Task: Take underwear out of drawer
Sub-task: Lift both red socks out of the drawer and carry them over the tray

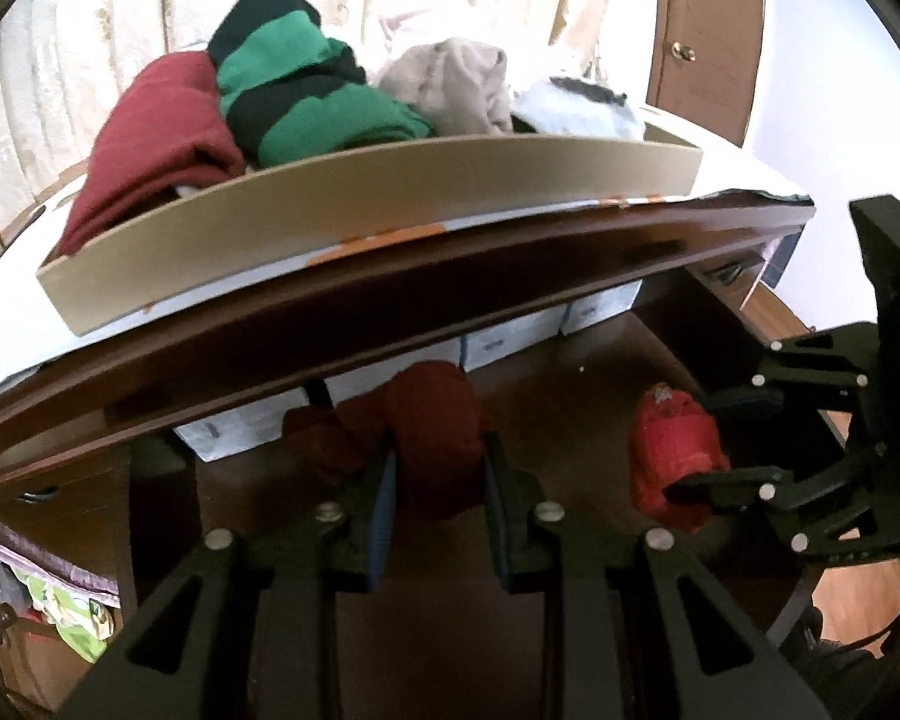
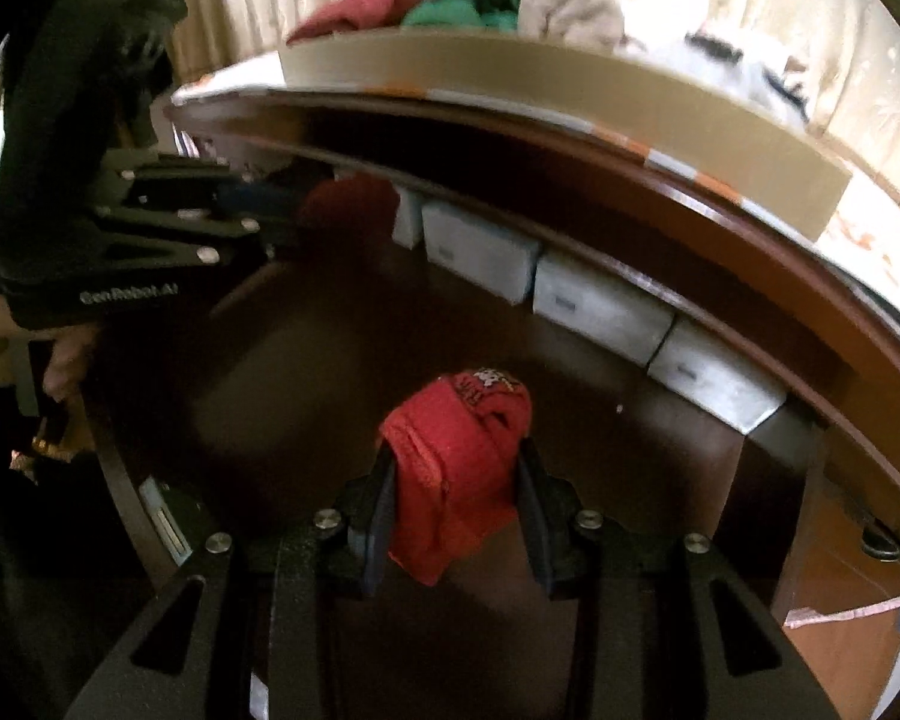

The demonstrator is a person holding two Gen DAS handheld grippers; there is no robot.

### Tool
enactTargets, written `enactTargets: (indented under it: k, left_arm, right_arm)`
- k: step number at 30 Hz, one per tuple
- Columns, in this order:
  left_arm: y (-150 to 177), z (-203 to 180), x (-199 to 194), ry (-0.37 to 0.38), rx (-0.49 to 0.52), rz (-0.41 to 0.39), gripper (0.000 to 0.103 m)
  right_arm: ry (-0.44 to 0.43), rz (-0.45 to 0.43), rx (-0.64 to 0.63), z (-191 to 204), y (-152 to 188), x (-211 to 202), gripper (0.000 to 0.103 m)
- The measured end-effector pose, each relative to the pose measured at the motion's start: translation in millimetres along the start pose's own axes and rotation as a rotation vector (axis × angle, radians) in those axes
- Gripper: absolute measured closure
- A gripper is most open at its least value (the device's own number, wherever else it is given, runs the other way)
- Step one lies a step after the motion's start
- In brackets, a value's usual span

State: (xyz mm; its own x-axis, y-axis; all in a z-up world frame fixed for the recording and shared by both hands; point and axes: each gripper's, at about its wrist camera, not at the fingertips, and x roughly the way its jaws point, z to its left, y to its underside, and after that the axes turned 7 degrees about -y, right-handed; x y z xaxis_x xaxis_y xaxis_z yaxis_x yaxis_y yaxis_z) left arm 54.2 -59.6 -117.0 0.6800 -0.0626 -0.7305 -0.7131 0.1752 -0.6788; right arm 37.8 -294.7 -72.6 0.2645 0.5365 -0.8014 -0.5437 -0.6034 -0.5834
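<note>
Both views look into an open dark wooden drawer (image 1: 570,372). My left gripper (image 1: 441,468) is shut on a dark red rolled piece of underwear (image 1: 432,414), held a little above the drawer floor. To its right, my right gripper (image 1: 708,441) is shut on a bright red piece of underwear (image 1: 672,456). In the right wrist view that bright red underwear (image 2: 450,480) hangs pinched between the pads of my right gripper (image 2: 456,468). My left gripper (image 2: 282,210) shows at the far left with the dark red underwear (image 2: 348,204) in it.
A row of pale grey boxes (image 2: 594,300) lines the back of the drawer. On the dresser top stands a tan tray (image 1: 390,204) with maroon, green-and-black, beige and white folded clothes. A person's hand (image 2: 60,360) holds the left gripper. A brown door (image 1: 708,30) is behind.
</note>
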Motion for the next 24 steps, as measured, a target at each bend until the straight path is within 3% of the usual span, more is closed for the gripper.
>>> enactTargets:
  k: [24]
  left_arm:
    - [-6.9, 11.8, -37.2, -0.024, -0.100, -0.196, 0.079]
  right_arm:
    - [0.027, -0.376, -0.044, 17.3, -13.7, -46.9, 0.064]
